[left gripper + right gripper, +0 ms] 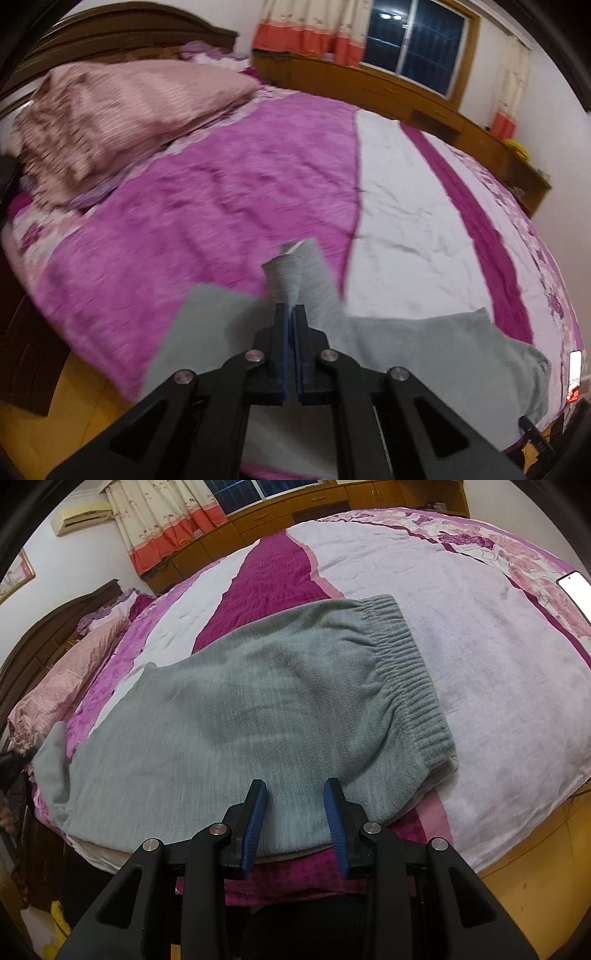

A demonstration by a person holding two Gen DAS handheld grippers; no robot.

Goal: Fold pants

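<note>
In the left wrist view the left gripper [290, 308] has its fingers clamped on a raised fold of the soft, light grey fleece pants [221, 332] on the bed [221, 192], and in the right wrist view the right gripper [295, 805] hovers with fingers apart over the pants near the ribbed waistband [410, 672], probably a good place to grip; no label is readable.
</note>
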